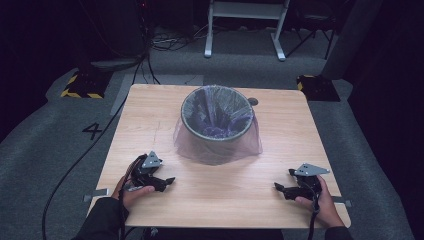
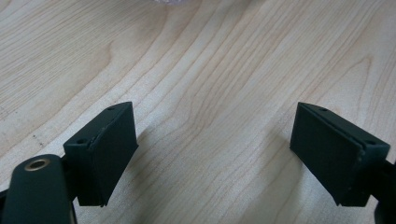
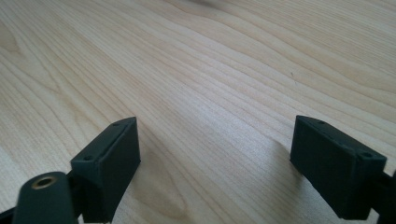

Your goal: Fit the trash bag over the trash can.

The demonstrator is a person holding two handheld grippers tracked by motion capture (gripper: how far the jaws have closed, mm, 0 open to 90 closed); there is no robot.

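Square wooden tabletop [image 1: 150, 125], pale grain, standing on grey carpet. Toward the far edge, near its middle: a round bin [image 1: 217, 120], upright, lined with a thin translucent bag [image 1: 250, 142] whose skirt spills over the rim and pools on the wood around the base. Behind the bin, near the far edge, a small dark round spot [image 1: 253, 101], too small to identify. Near the front left corner, left gripper [image 1: 167, 182] resting low on the wood in a hand [image 1: 135, 192], jaws wide apart with only bare wood between them. Near the front right corner, right gripper [image 1: 279, 189] in the other hand [image 1: 322, 200], jaws likewise spread wide, nothing held. Both well apart from the bin.
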